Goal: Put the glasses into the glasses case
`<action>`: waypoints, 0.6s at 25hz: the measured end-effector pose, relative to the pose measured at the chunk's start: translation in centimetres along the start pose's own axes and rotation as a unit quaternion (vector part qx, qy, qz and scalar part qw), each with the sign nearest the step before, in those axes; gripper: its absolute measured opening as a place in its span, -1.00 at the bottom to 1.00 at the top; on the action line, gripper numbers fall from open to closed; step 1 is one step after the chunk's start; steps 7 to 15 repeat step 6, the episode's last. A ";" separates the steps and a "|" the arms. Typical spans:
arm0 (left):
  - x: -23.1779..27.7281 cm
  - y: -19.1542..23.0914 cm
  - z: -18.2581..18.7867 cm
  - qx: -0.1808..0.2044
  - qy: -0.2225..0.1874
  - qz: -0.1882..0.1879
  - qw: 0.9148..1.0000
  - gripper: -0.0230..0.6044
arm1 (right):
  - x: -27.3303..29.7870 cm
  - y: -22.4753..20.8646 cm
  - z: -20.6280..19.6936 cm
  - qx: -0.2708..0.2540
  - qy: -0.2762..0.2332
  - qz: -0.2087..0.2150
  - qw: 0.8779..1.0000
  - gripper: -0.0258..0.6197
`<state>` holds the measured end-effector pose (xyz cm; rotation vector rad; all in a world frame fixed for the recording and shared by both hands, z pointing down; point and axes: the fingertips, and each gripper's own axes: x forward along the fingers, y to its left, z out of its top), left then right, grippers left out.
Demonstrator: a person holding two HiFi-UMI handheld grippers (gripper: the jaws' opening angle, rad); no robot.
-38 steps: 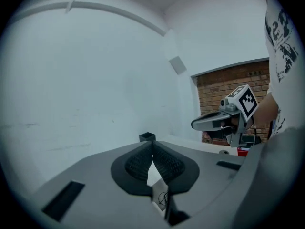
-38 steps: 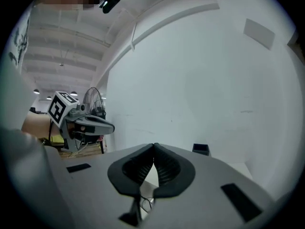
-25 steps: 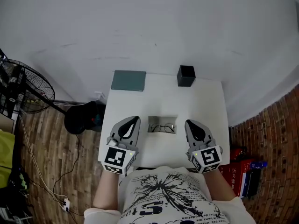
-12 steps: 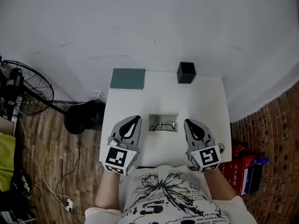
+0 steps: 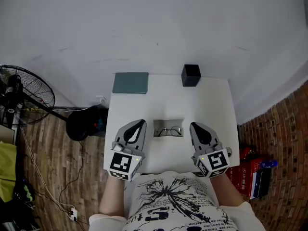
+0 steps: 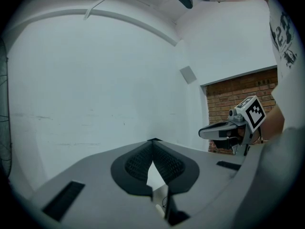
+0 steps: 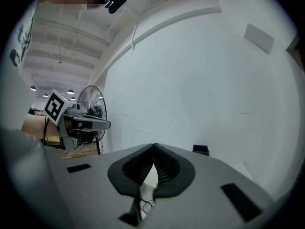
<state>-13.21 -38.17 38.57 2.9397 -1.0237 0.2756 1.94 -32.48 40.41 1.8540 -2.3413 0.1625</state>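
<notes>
Thin round wire glasses (image 5: 168, 130) lie on a small grey rectangular tray-like piece (image 5: 168, 123) in the middle of the white table (image 5: 216, 105). A flat teal case (image 5: 130, 83) rests at the table's back left corner. My left gripper (image 5: 139, 123) hovers just left of the glasses, jaws shut and empty. On their right my right gripper (image 5: 194, 126) mirrors it, also shut with nothing held. In the left gripper view the closed tips (image 6: 153, 140) meet; the right gripper view shows the same (image 7: 154, 144), with a bit of the glasses (image 7: 145, 205) below.
A small black box (image 5: 191, 75) stands at the table's back right. A floor fan (image 5: 24, 93) is left of the table, a dark round object (image 5: 85, 121) beside it. Red boxes (image 5: 250, 177) sit on the wooden floor at right. A white wall lies behind.
</notes>
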 end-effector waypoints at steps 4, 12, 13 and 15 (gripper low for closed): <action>0.4 0.4 0.2 -0.001 0.002 -0.002 1.000 -0.88 | 0.4 -0.1 0.6 -0.020 -0.003 -0.004 1.000 -0.88; 0.6 0.6 0.1 -0.004 0.005 -0.002 1.000 -0.88 | 0.6 0.0 0.9 -0.030 -0.005 -0.005 1.000 -0.88; 0.6 0.6 0.1 -0.004 0.005 -0.002 1.000 -0.88 | 0.6 0.0 0.9 -0.030 -0.005 -0.005 1.000 -0.88; 0.6 0.6 0.1 -0.004 0.005 -0.002 1.000 -0.88 | 0.6 0.0 0.9 -0.030 -0.005 -0.005 1.000 -0.88</action>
